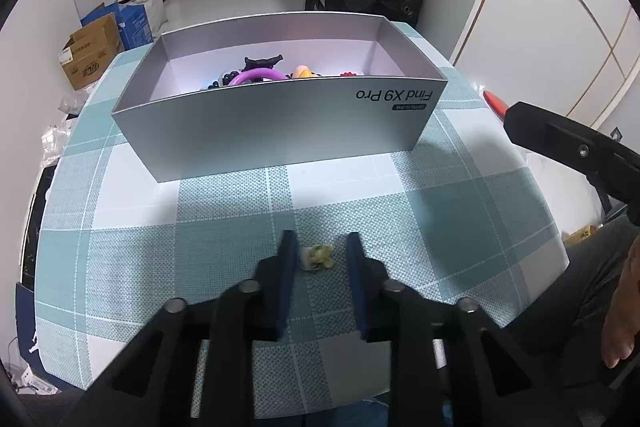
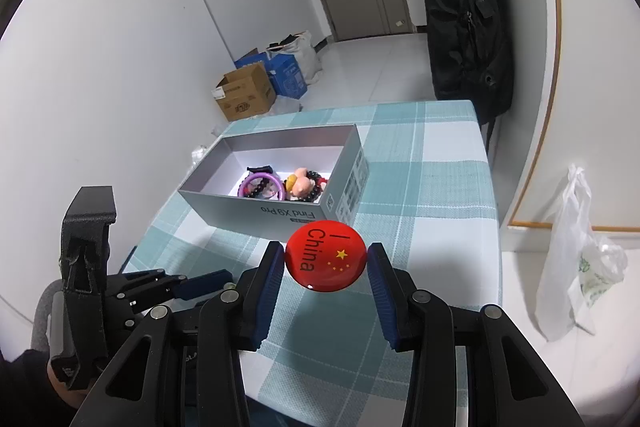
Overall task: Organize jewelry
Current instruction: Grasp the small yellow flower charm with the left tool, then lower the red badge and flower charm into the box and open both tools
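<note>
A silver box [image 1: 280, 131] [image 2: 256, 205] stands open on the checked tablecloth; inside lie a purple ring [image 1: 256, 75] [image 2: 262, 183], dark bead bracelets and a small peach figure [image 2: 302, 185]. My left gripper [image 1: 321, 251] is open low over the cloth, its fingers on either side of a small pale green and white trinket [image 1: 318, 257]. My right gripper [image 2: 326, 259] is shut on a round red badge [image 2: 326, 255] marked "I China", held above the table near the box's front right corner. The badge's red edge shows in the left wrist view [image 1: 495, 103].
The teal and white checked tablecloth [image 1: 224, 219] [image 2: 432, 187] covers the table. A white plastic bag [image 2: 576, 259] hangs at the right. A black backpack [image 2: 464, 15] hangs past the table's far end. Cardboard boxes [image 2: 244, 97] sit on the floor.
</note>
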